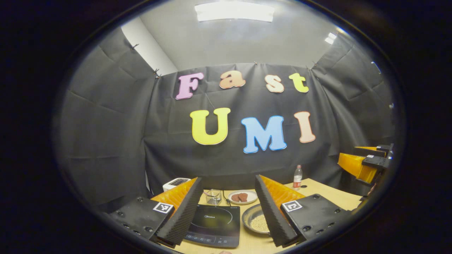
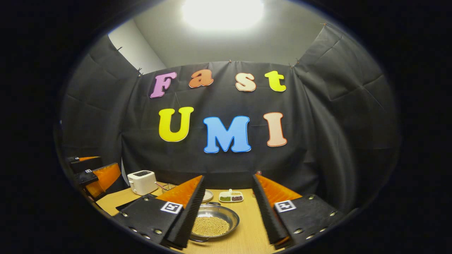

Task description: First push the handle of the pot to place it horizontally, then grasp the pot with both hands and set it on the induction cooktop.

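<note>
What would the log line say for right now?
phase: start | left gripper: open, above black induction cooktop | right gripper: open, above shallow steel pot of yellow grains | pot: on wooden table, untouched

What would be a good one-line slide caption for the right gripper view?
Open claw hovering above a wooden table, its fingers framing a metal pot filled with yellowish grains, a white toaster off to the side.

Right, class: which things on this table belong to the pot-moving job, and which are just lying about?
Belong to the job:
pot
induction cooktop
left gripper
right gripper

Just lying about:
toaster
bottle
plate of food
glass cup
divided dish
</note>
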The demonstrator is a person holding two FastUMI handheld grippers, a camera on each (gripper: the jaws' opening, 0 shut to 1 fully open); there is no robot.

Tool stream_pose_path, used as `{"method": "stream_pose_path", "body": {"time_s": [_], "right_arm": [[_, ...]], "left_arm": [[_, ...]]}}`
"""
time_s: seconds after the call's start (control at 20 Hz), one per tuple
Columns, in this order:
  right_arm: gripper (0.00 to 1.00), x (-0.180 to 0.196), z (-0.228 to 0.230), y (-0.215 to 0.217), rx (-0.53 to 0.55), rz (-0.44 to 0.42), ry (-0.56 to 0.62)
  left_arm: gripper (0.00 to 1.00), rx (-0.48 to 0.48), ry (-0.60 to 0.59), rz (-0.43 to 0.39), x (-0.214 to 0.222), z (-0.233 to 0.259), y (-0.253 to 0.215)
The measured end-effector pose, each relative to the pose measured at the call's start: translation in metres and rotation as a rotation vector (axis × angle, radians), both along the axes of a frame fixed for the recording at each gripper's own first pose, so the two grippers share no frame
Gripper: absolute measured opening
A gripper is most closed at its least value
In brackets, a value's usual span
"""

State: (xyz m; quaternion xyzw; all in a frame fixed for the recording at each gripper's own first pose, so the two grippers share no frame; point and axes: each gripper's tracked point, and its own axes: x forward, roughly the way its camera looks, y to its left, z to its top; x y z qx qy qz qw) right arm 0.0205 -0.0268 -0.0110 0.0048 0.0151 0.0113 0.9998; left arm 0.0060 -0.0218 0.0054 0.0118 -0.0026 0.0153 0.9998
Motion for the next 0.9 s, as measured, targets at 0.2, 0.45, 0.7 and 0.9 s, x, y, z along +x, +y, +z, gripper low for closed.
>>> {"method": "stream_pose_path", "body": {"time_s": [0.2,0.45,0.7,0.9], "right_arm": [[0.57,0.002,-0.003,-0.003,-0.001,-0.001,0.008],[0.28,0.007,0.003,-0.012,-0.002,-0.022,-0.011],[0.04,0.002,0.0,-0.017,-0.008,-0.012,-0.01],[0.0,0.007,-0.004,-0.008,-0.008,0.057,0.001]], "left_arm": [[0.93,0.004,0.0,0.008,0.001,0.001,-0.002],[0.99,0.015,-0.008,0.012,-0.001,0.004,-0.004],[0.93,0.015,-0.011,0.032,-0.004,0.006,-0.006],[0.96,0.023,-0.023,0.073,-0.01,0.008,-0.005]]}}
